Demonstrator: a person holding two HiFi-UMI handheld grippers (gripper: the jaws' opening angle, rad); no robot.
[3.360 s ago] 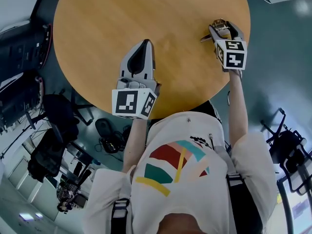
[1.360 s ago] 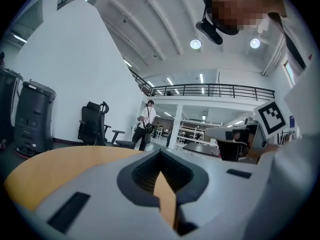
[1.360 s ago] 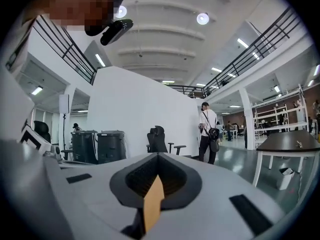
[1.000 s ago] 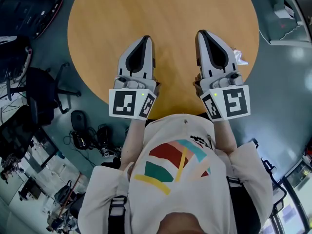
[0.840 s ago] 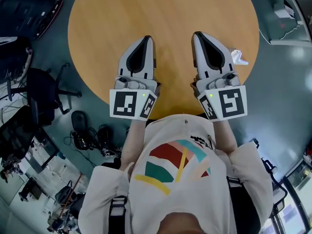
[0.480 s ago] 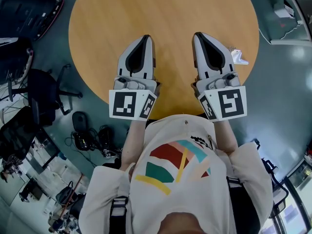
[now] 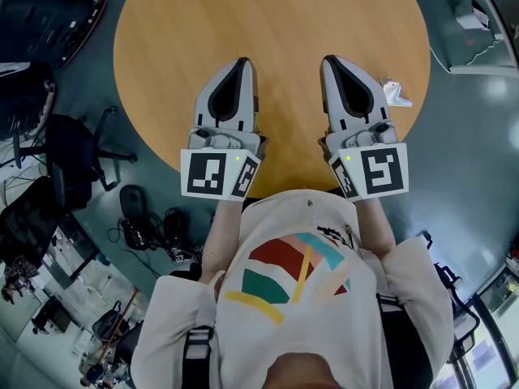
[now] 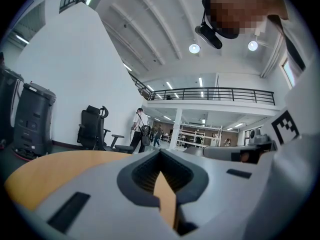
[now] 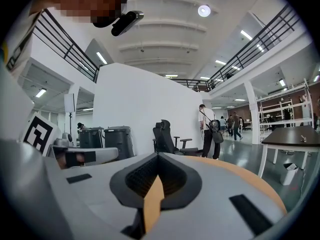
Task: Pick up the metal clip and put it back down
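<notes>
Silvery folded metal clip (image 7: 396, 93) lies on the round light-brown wooden table (image 7: 268, 14), close to its right edge. It is just beside my right gripper (image 7: 332, 61), not touching it. That gripper's jaws are closed and empty. My left gripper (image 7: 241, 61), alongside, is closed and empty too

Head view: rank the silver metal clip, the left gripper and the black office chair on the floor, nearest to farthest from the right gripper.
1. The silver metal clip: by the round wooden table edge, just right of the right gripper.
2. The left gripper: alongside, to its left.
3. The black office chair: on the floor, far left, off the table.
</notes>
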